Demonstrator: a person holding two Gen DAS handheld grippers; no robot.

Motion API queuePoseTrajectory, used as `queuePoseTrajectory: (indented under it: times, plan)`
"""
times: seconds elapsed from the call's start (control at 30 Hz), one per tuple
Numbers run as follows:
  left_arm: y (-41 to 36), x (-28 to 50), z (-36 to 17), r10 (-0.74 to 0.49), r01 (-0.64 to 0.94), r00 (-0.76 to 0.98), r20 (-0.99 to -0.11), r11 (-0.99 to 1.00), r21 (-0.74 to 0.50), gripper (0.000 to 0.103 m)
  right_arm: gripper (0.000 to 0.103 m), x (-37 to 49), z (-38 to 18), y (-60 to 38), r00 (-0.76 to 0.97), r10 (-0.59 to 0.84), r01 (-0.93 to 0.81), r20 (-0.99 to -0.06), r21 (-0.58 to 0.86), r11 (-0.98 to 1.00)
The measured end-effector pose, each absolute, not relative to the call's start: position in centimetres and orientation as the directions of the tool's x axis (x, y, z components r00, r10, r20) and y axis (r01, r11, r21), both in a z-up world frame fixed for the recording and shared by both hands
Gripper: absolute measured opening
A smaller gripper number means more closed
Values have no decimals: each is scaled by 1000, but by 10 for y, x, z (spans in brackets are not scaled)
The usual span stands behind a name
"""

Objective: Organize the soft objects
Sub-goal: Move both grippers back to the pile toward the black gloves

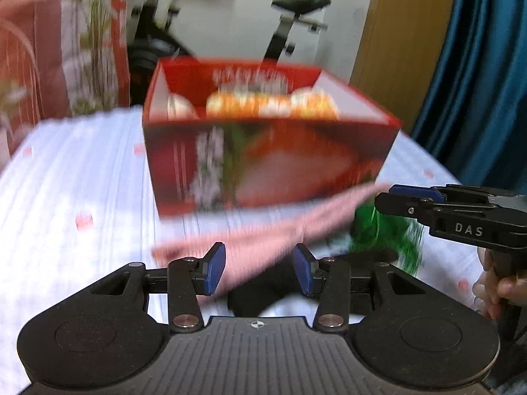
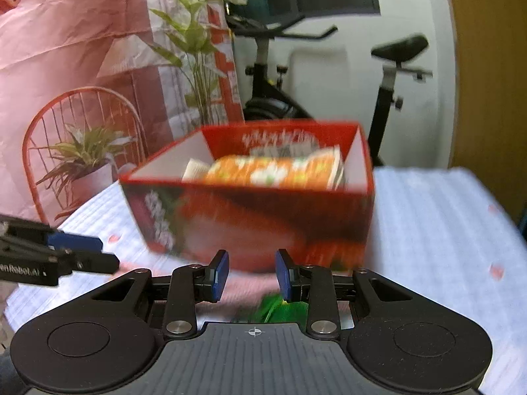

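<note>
A red open box (image 1: 270,161) stands on the white bedspread (image 1: 82,181), with orange and white soft items (image 1: 263,103) inside; it also shows in the right wrist view (image 2: 250,217). A pink cloth (image 1: 280,233) lies in front of the box, with a green item (image 1: 385,230) and a black item (image 1: 263,289) beside it. My left gripper (image 1: 259,269) is open just above the pink cloth. My right gripper (image 2: 252,276) is open over the pink cloth (image 2: 243,283) and green item (image 2: 283,309). Both views are blurred.
An exercise bike (image 2: 329,75) stands behind the bed. A potted plant (image 2: 89,164) on a red wire chair is at the left, a teal curtain (image 1: 477,82) at the right. The other gripper (image 1: 444,210) shows in each view.
</note>
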State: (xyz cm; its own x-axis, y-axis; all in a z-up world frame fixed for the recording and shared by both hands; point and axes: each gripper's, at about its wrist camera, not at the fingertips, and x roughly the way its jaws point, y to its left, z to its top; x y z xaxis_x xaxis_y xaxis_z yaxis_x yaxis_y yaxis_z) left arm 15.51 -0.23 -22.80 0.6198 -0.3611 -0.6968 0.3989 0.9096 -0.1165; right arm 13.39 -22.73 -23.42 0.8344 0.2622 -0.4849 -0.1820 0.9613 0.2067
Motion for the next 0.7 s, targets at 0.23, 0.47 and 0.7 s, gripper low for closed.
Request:
queuePoseTrajectory:
  times: [0.23,0.47,0.7]
  plan:
    - [-1,167,-257,-345,344,581,-737,925,-162,48,28,127,-276,-228,792,294,-156,-535,288,945]
    - [1,171,-271,-325,302,578,-748,937,-173,48,28,126,-282,-252,819,238,-78,-522,309,948]
    - [11,167,-276,-310,266,587,-748,946,-184,49,30,123,-293,-272,820,172,21,-546,329,944]
